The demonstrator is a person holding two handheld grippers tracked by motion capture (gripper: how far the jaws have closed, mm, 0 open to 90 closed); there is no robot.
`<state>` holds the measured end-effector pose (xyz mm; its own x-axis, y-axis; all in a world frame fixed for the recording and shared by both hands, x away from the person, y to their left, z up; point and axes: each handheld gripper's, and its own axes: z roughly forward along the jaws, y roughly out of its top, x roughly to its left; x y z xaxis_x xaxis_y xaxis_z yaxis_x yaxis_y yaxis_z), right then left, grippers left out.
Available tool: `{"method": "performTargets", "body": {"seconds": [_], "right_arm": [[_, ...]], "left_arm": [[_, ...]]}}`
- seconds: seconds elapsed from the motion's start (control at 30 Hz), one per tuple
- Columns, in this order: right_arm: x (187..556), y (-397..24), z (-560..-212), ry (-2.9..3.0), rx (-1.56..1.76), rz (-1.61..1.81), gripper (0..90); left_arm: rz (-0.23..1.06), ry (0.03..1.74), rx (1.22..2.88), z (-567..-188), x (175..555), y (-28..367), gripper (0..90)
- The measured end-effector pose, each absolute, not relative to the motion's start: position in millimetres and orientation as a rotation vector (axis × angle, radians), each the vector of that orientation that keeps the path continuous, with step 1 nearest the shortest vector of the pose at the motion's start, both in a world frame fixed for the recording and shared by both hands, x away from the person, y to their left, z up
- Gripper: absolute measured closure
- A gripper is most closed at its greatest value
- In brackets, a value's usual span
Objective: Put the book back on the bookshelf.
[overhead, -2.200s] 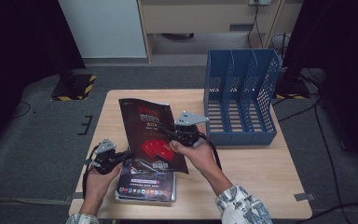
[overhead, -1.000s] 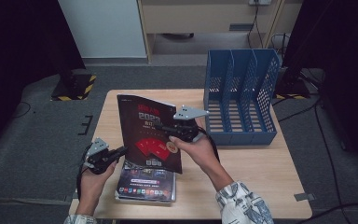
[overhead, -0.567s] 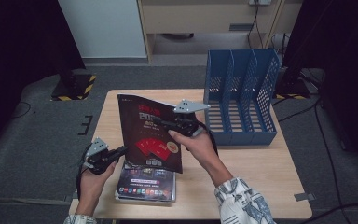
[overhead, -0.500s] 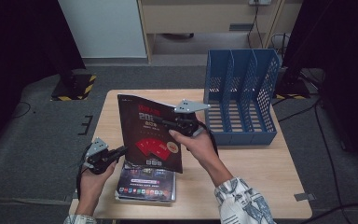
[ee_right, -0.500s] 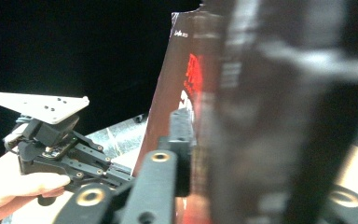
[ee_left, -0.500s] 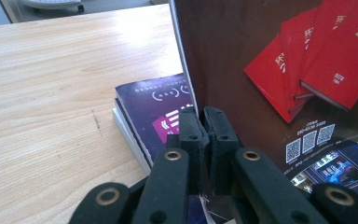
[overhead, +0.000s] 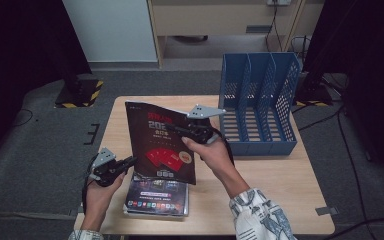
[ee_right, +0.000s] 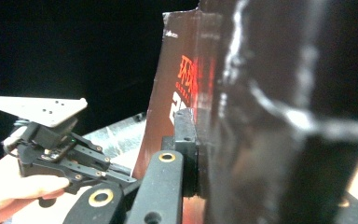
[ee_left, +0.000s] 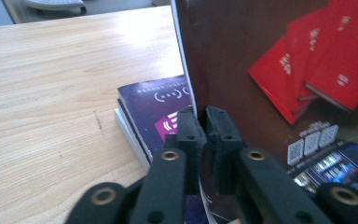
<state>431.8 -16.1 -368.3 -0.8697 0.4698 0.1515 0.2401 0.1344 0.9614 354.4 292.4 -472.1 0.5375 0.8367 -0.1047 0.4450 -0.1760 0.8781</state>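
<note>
Now that the dark magazine (overhead: 161,142) has risen from flat to nearly upright above the stacked magazines (overhead: 156,196), filing in the far-right blue file rack (overhead: 258,104) looks next. The right tool (overhead: 180,129) clamps its upper edge; the left tool (overhead: 129,162) pinches its near-left edge above the desk (overhead: 280,185).

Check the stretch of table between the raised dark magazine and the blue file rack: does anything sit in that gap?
Nothing visible does. The dark magazine is held upright by both grippers, the right gripper at its upper edge and the left gripper at its lower corner. The table between it and the blue file rack is bare wood.

Glossy paper magazine (overhead: 160,142), matt wooden table (overhead: 275,180)
</note>
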Motion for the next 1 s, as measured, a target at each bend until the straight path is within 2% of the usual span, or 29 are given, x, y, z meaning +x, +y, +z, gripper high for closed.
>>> {"method": "performTargets", "body": {"seconds": [0.03, 0.07, 0.1, 0.13, 0.27, 0.33, 0.6, 1.0], "right_arm": [[431.4, -16.0, -368.1, 2.217, 0.704, 1.819, 86.7], [431.0, -16.1, -367.8, 2.218, 0.705, 1.825, 86.7], [430.5, -16.3, -367.2, 2.22, 0.699, 1.823, 86.8], [429.6, -16.3, -366.6, 2.219, 0.694, 1.818, 86.7], [428.6, -19.1, -363.6, 2.203, 0.688, 1.816, 86.8], [429.1, -21.1, -360.6, 2.183, 0.679, 1.816, 86.8], [433.5, -28.1, -348.4, 2.09, 0.705, 1.8, 86.9], [439.6, -42.9, -335.6, 1.995, 0.745, 1.769, 86.9]], "left_arm": [[0.513, 1.067, 1.787, -473.0, 354.8, 292.4, 79.4], [0.512, 1.088, 1.766, -473.8, 356.1, 292.4, 70.0], [0.512, 1.118, 1.752, -474.9, 357.7, 292.7, 54.2], [0.515, 1.136, 1.745, -476.3, 358.4, 293.7, 44.5], [0.536, 1.186, 1.73, -480.7, 360.9, 300.8, 25.4], [0.543, 1.211, 1.717, -482.0, 361.9, 304.7, 18.9], [0.548, 1.301, 1.749, -493.1, 365.7, 319.5, 4.2], [0.541, 1.379, 1.808, -503.8, 370.1, 322.7, 4.5]]}}
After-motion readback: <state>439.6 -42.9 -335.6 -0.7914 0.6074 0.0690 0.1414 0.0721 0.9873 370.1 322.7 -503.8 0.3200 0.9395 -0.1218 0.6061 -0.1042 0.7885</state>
